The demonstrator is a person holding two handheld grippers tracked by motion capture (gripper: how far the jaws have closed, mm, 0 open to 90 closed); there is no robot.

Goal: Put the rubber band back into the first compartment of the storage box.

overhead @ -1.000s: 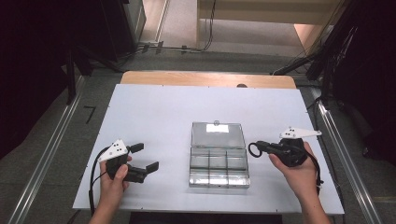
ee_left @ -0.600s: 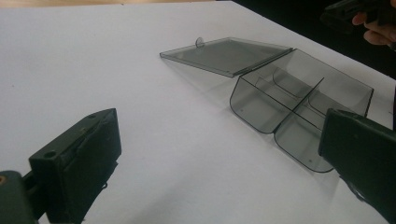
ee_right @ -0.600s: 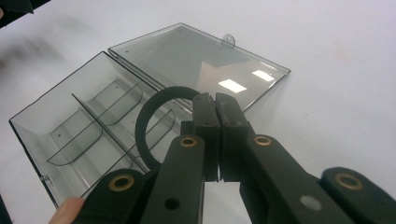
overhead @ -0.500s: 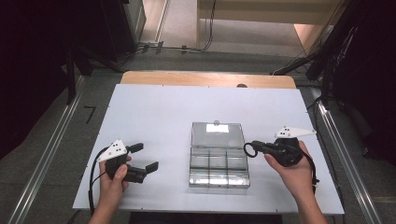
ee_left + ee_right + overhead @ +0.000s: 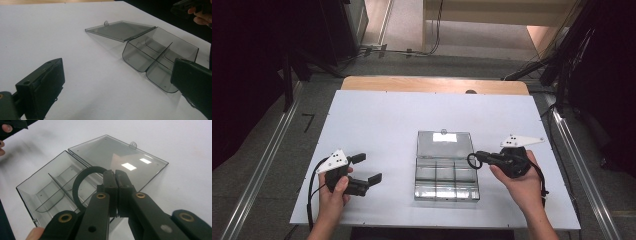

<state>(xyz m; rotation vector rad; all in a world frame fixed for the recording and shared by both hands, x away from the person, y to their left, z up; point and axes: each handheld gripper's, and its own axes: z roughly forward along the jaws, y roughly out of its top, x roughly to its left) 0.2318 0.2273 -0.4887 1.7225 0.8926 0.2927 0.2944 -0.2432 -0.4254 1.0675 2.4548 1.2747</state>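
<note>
Black ring (image 5: pixel 82 187) up in the air, pinched at its edge by the right tool (image 5: pixel 115 176), jaws pressed tight on it, hanging just over the right side of the clear compartment box (image 5: pixel 446 175). In the high view the ring (image 5: pixel 472 160) sits at the box's right edge. Box lies mid-bench with its lid (image 5: pixel 444 145) flung flat open on the far side. Over to the left tool (image 5: pixel 365 169), jaws spread wide, nothing between them, well apart from the box on the white bench (image 5: pixel 387 125).
</note>
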